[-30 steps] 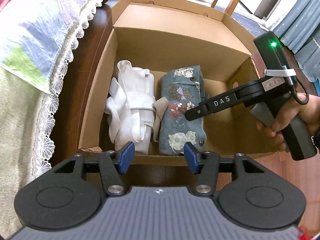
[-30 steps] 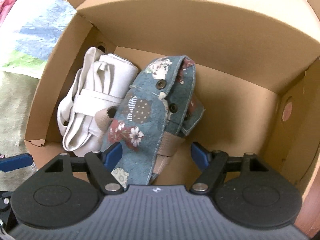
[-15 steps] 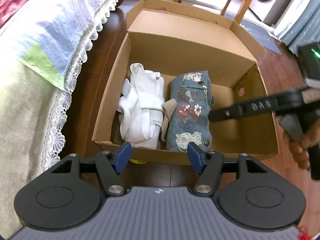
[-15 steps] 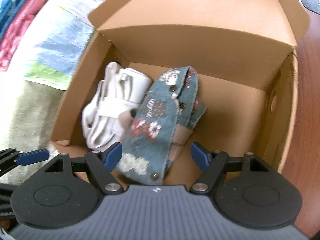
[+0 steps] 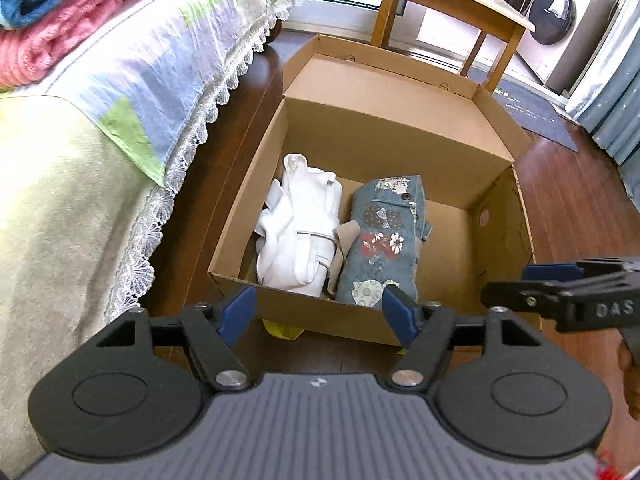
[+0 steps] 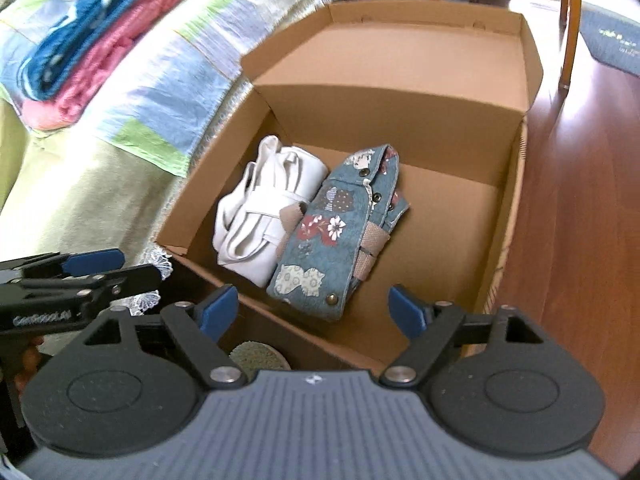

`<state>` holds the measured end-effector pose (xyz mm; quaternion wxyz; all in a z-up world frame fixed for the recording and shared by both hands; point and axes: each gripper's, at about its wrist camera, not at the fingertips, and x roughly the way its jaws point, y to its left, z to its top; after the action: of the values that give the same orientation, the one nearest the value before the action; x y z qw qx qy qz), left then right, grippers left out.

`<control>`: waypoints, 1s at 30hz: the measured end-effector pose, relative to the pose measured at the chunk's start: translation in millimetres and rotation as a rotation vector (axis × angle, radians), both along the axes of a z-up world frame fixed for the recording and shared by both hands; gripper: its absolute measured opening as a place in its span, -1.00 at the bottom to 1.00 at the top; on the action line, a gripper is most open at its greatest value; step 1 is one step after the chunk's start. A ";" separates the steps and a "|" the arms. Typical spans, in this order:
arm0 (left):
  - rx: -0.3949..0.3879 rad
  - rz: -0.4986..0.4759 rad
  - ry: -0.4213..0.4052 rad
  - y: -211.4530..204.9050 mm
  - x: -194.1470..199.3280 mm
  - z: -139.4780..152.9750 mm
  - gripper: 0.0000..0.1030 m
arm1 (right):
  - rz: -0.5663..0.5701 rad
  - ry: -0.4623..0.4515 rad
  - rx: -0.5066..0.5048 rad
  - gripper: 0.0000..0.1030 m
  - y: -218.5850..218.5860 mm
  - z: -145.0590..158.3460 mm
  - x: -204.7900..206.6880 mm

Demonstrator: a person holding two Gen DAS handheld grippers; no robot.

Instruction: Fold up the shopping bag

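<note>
Two folded bags lie side by side on the floor of an open cardboard box (image 5: 248, 216) (image 6: 516, 184). The white bag (image 5: 300, 232) (image 6: 256, 216) is on the left, the blue patchwork bag (image 5: 380, 240) (image 6: 332, 240) on the right, touching it. My left gripper (image 5: 318, 314) hangs above the box's near wall, jaws opening, nothing between them. My right gripper (image 6: 316, 312) hovers over the near right part of the box, jaws opening and empty; its fingers (image 5: 552, 276) show at the right edge of the left wrist view. The left gripper's fingers (image 6: 92, 260) show at the left of the right wrist view.
A bed with a patchwork cover and lace trim (image 5: 152, 92) (image 6: 152, 80) runs along the box's left side, with folded pink and blue towels (image 5: 60, 12) (image 6: 104, 28) on it. A wooden table (image 5: 452, 8) stands behind the box. Dark wood floor (image 5: 576, 200) lies to the right.
Both grippers have drawn up and back from the box, the right one out from just above the blue bag. Both sets of jaws stand wider. The bags lie as before.
</note>
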<state>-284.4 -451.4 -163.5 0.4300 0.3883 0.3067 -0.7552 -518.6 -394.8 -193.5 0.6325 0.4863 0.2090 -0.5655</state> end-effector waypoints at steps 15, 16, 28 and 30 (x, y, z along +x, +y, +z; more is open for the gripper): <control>-0.125 0.005 0.022 33.5 12.1 30.9 0.75 | 0.003 0.086 -0.050 0.94 37.5 32.3 32.4; -0.123 0.010 0.027 33.7 13.2 29.8 0.77 | 0.002 0.086 -0.042 0.96 37.2 31.4 34.2; -0.095 0.081 0.046 30.0 32.3 23.1 0.81 | -0.008 0.163 0.018 0.98 33.6 24.6 54.8; -0.104 0.090 0.054 30.7 35.1 24.7 0.81 | -0.006 0.171 0.016 0.98 34.1 26.4 58.4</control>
<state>-249.3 -420.7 -138.8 0.4744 0.3307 0.2959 -0.7602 -460.2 -360.7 -167.1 0.6066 0.4420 0.2652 -0.6053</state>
